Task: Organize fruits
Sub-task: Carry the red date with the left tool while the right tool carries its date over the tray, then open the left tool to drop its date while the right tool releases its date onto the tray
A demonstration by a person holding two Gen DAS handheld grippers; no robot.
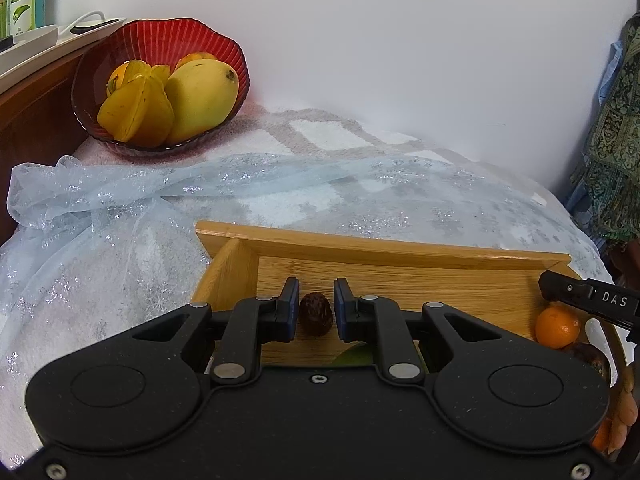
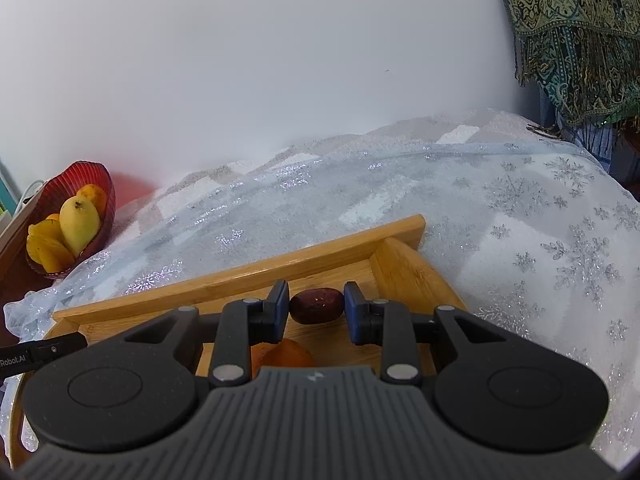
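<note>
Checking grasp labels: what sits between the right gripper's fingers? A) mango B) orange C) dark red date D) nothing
C: in the right wrist view a dark red date sits between the right gripper pads, over the wooden tray; the mango is far off in the red bowl.

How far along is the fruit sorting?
Looks done: a mango and starfruit sit in the red bowl. In hand: left gripper grips a wrinkled brown fruit, right gripper a dark red fruit, over the wooden tray. Still to do: an orange lies in the tray.
</note>
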